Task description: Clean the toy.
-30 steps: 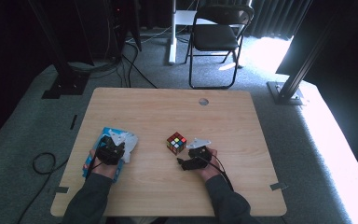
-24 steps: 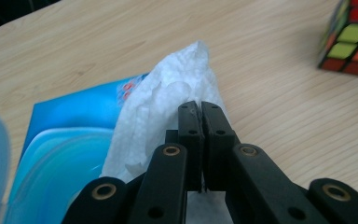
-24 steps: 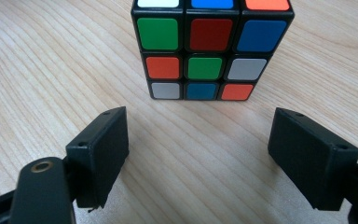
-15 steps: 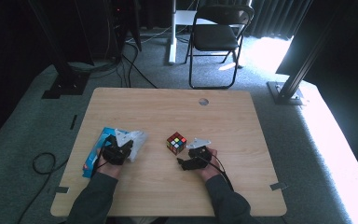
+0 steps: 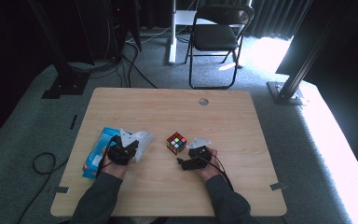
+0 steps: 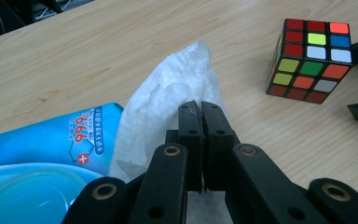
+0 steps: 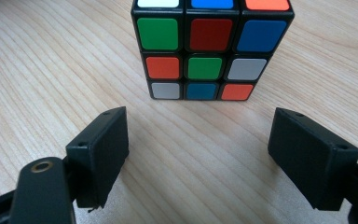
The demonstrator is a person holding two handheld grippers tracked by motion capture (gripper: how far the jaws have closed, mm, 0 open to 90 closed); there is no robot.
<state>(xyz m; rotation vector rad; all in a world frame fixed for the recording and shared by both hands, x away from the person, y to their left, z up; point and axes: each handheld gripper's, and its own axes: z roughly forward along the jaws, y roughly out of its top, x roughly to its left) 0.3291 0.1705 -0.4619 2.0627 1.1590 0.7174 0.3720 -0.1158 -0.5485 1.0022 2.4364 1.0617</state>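
While the left tongs [image 6: 200, 122] pinch a white wipe [image 6: 177, 88] drawn from the blue pack [image 6: 51, 140] just beside them, the right tongs [image 7: 198, 154] sit wide apart on the desk [image 5: 242, 121], the puzzle cube [image 7: 212, 49] just ahead of their tips. Risk from here: the thin wipe could tear or slip free, and a wipe pass may shove the unheld cube away.
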